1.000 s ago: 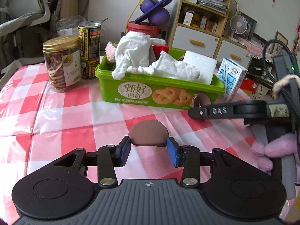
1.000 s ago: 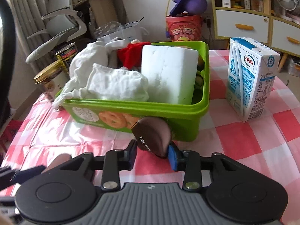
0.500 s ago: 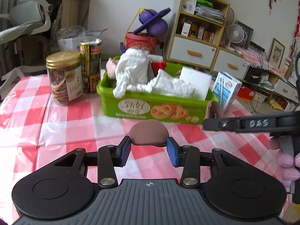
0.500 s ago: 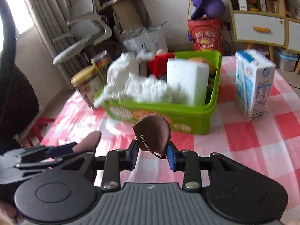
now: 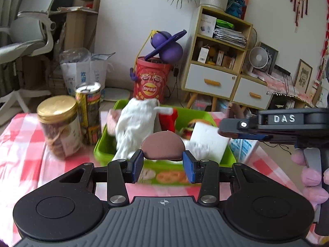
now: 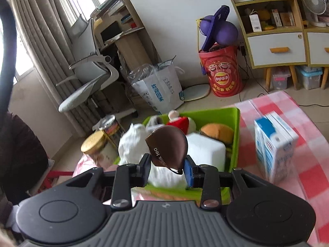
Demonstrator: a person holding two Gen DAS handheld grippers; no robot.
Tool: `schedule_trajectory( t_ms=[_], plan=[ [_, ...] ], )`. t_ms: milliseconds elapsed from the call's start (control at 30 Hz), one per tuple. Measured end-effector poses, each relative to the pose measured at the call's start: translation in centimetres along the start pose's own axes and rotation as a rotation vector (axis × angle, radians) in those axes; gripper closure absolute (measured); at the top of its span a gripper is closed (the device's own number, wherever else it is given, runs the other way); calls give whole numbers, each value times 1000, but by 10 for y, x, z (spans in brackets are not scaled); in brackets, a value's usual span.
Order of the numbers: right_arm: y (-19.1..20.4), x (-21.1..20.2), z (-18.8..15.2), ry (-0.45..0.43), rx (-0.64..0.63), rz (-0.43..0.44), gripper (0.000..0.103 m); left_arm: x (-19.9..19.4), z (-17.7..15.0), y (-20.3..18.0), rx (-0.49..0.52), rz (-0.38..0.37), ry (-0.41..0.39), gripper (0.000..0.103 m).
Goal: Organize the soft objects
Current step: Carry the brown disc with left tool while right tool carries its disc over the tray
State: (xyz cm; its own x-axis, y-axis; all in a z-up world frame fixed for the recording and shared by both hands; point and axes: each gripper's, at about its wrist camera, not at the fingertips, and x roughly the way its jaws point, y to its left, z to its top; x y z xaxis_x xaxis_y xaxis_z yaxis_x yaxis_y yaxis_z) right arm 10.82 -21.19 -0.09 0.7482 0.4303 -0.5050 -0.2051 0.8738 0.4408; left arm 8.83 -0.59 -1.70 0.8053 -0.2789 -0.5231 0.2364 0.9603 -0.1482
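Observation:
My left gripper point(image 5: 162, 164) is shut on a brown half-round soft piece point(image 5: 163, 147), held in the air in front of the green tub point(image 5: 103, 148). My right gripper point(image 6: 167, 170) is shut on a brown soft piece marked "milk tea" point(image 6: 167, 149), held above the green tub point(image 6: 234, 121). The tub holds white cloths point(image 5: 135, 125), a white foam block point(image 6: 205, 151), a red plush point(image 6: 178, 122) and a burger plush point(image 6: 218, 130). The right gripper's body point(image 5: 277, 123) shows at the right of the left wrist view.
A gold-lidded jar point(image 5: 58, 123) and a tall can point(image 5: 89, 111) stand left of the tub on the red-checked tablecloth point(image 5: 20, 144). A milk carton point(image 6: 273, 154) stands right of it. Beyond the table are a chair point(image 6: 90, 82), a red bin point(image 6: 221, 70) and shelves point(image 5: 220, 57).
Both grippers have risen and tilted up, each still holding its brown piece. The tub and table now sit lower in both views.

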Motion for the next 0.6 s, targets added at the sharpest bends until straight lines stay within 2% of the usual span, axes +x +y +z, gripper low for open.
schedule_trajectory(
  t_ms=[333, 600],
  plan=[
    [-2, 42, 27, 14, -14, -8, 87, 48, 14, -13, 62, 6, 7, 60],
    [-8, 70, 31, 41, -21, -23, 85, 79, 11, -21, 109, -8, 30, 59]
  ],
)
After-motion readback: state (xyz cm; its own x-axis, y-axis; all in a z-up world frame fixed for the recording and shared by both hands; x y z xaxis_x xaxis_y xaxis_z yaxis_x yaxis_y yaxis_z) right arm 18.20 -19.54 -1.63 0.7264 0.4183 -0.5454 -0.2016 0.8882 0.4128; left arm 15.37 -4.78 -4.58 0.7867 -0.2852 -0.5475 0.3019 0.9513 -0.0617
